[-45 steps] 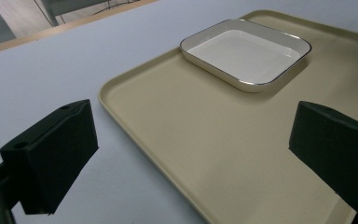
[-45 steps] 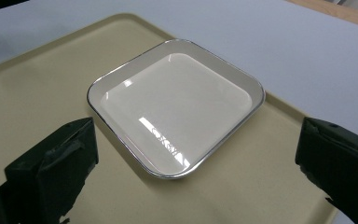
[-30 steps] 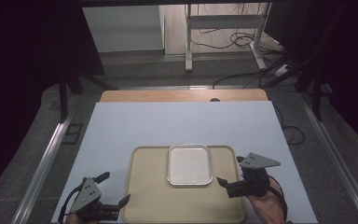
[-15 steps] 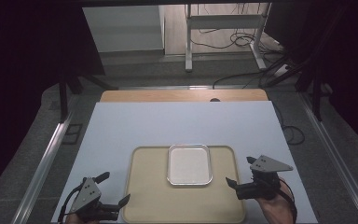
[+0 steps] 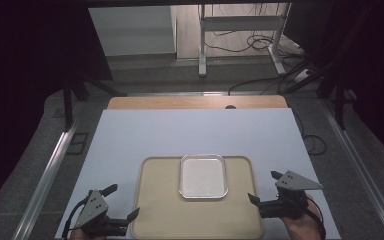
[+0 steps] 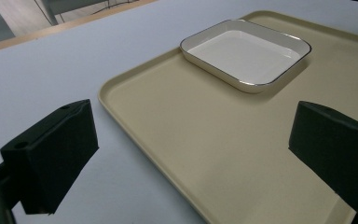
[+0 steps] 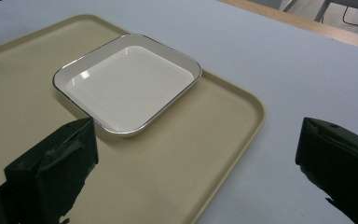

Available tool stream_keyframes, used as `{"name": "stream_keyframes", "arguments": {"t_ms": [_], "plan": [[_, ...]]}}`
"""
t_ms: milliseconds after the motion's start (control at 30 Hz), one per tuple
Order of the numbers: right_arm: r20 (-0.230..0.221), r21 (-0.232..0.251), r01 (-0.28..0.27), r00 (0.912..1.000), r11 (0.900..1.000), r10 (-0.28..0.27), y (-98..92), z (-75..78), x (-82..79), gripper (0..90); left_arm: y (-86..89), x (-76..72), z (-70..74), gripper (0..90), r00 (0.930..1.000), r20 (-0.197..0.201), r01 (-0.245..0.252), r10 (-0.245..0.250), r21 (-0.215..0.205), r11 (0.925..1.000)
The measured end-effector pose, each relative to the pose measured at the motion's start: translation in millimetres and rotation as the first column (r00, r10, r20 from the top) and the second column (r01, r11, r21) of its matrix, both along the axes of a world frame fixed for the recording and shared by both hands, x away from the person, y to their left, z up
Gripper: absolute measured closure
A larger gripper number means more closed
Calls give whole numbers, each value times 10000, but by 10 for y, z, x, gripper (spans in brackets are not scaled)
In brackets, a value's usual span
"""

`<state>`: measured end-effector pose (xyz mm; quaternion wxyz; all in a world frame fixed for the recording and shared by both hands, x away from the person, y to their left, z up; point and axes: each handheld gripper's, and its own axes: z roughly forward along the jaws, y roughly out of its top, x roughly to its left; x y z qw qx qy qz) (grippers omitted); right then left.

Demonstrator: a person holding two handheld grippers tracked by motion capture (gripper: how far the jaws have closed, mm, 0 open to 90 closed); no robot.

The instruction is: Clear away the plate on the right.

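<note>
A: Lower left of frame?
B: Left gripper (image 5: 122,204), jaws spread wide, empty, straddling the beige tray's (image 5: 155,220) left rim.
A: Centre?
B: White rectangular dish (image 5: 203,176), on the tray's far half.
A: Lower right?
B: Right gripper (image 5: 264,189), jaws agape, empty. Risk: uneven lifting might slide the dish.

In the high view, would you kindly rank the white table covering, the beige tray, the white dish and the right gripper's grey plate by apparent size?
1. White table covering, largest.
2. Beige tray.
3. White dish, lying on the tray's far half.
4. Grey plate on the right gripper, smallest, though it stands nearer the camera.
</note>
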<state>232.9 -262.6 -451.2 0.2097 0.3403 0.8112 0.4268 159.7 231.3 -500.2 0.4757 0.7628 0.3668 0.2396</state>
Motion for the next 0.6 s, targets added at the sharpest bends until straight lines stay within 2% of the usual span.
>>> {"name": "stream_keyframes", "arguments": {"t_ms": [600], "plan": [[-25,530,629,9980,9966,-628,-227,-9,-131,0,0,1,0,7,10000,-1,-1,1,0,10000]]}}
